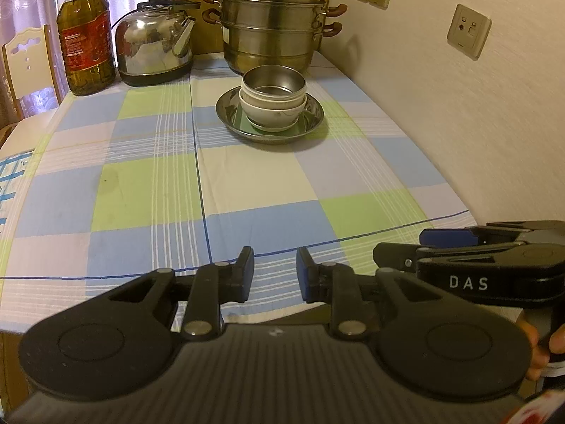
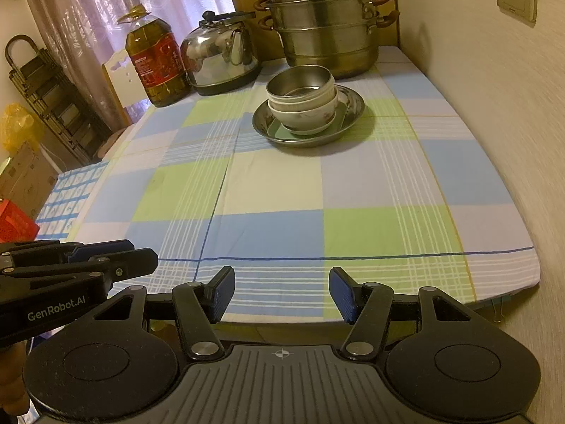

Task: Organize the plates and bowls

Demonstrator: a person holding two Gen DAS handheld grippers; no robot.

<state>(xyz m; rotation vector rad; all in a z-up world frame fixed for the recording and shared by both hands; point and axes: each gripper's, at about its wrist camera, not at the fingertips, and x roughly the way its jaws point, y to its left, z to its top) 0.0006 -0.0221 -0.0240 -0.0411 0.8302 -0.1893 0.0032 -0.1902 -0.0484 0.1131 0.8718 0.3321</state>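
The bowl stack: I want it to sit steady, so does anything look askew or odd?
The bowl stack sits off-centre in the steel plate, and its steel top bowl looks slightly tilted. No spill or damage shows.

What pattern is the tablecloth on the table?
The tablecloth is checked in blue, pale green and white, with thin white stripes; the right wrist view shows it best.

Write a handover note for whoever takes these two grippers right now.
Left gripper: open, empty, at the near table edge.
Right gripper: open wider, empty, beside it.
Things: steel bowl nested atop white bowls, on a green plate inside the steel plate, far side near the steamer pot.
Done: everything appears stacked in one pile.
Left: apparently nothing loose on the tablecloth; confirm the stack sits steady.
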